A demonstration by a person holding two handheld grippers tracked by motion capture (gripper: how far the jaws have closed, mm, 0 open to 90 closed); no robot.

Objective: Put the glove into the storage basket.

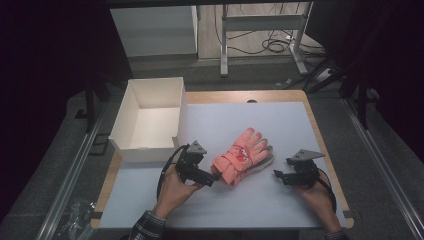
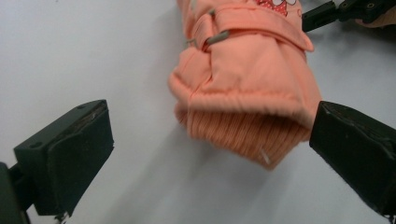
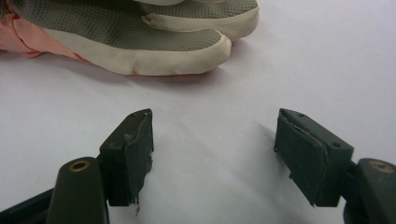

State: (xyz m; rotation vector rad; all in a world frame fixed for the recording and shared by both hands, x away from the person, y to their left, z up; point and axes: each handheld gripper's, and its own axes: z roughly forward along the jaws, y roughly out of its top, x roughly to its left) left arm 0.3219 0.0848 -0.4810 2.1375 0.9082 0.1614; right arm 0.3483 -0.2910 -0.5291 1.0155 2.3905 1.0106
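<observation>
An orange winter glove (image 1: pixel 241 156) lies on the grey table mat, fingers pointing to the far right and ribbed cuff toward me. My left gripper (image 1: pixel 214 179) is open at the cuff (image 2: pixel 243 135), its jaws wide on either side without touching it. My right gripper (image 1: pixel 278 175) is open a short way from the glove's right side, with nothing between its jaws. In the right gripper view (image 3: pixel 212 154) the glove's grey-and-cream fingertips (image 3: pixel 154 44) lie ahead of the jaws. The right gripper's jaw tips (image 2: pixel 327 14) appear beyond the glove in the left gripper view.
An open white cardboard box (image 1: pixel 150 120) stands at the table's far left corner. The grey mat (image 1: pixel 280 120) covers a wooden tabletop. Desk legs and cables (image 1: pixel 270 40) are on the floor behind.
</observation>
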